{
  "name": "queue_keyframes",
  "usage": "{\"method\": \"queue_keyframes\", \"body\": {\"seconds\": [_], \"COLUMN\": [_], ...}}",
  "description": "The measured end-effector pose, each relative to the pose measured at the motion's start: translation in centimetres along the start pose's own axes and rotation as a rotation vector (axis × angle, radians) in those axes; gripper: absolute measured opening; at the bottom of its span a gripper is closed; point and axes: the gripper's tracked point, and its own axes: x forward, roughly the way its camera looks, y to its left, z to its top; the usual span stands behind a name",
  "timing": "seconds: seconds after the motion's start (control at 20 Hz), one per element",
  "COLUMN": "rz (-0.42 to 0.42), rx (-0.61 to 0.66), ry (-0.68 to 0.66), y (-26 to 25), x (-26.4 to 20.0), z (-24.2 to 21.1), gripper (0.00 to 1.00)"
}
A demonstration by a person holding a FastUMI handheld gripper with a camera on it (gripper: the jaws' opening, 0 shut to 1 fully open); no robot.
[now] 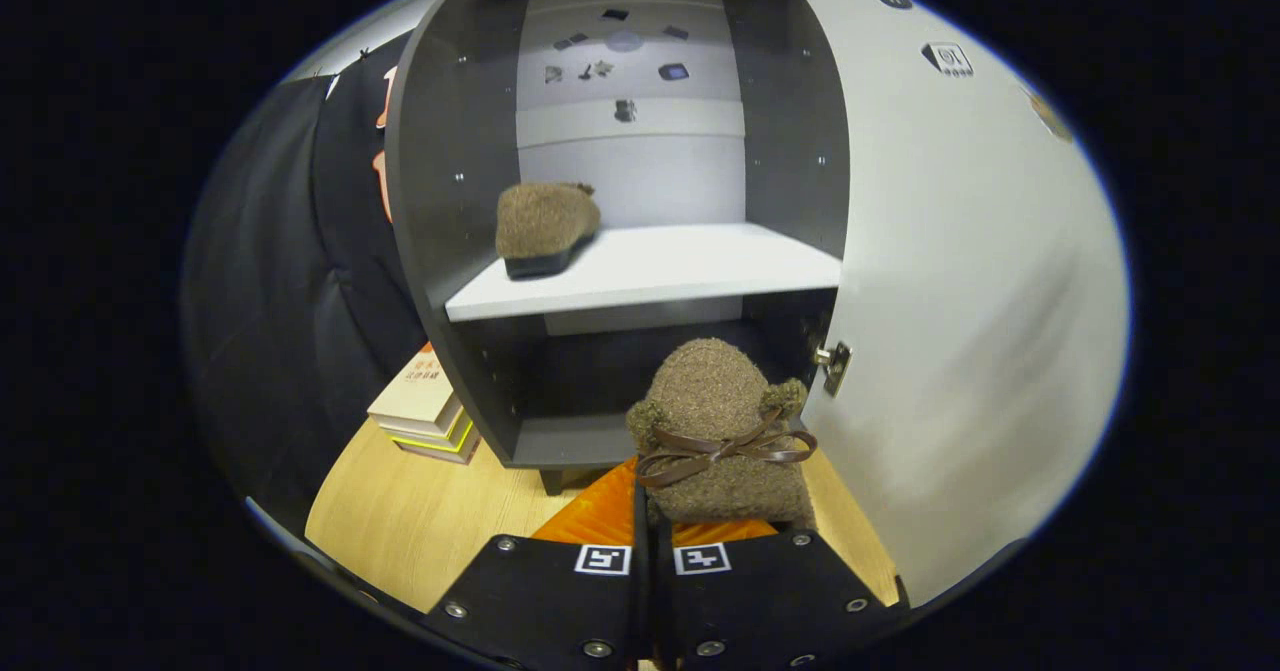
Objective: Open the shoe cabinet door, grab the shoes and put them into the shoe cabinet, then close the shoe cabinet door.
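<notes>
two shoes, brown and fuzzy. wood table (400,511), dark cloth wall at left. orange mat (600,516) under the near shoe (722,431). stacked books (425,406) left of the cabinet (440,201); cover writing too small to read. door (960,301) open at right. far shoe (545,226) on the white shelf (680,266). gripper (652,541): fingers narrow, pinching the near shoe's heel, bow facing them.

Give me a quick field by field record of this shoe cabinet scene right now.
cabinet door: swung open
shelf: one fuzzy brown shoe on its left part
gripper: jaws nearly together, gripping the second brown shoe with a ribbon bow, held in front of the lower compartment
beside cabinet: stack of books on the wooden floor
under held shoe: orange mat
</notes>
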Motion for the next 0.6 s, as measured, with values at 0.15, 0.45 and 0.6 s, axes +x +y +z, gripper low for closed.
{"method": "queue_keyframes", "body": {"seconds": [0.15,0.45,0.6], "rz": [-0.003,0.013,0.031], "rx": [-0.031,-0.06,-0.079], "ry": [-0.039,-0.075,-0.078], "y": [-0.3,-0.5,-0.5], "x": [-0.2,2.5,5.3], "z": [2.1,6.6,8.5], "gripper": [0.02,0.02,0.02]}}
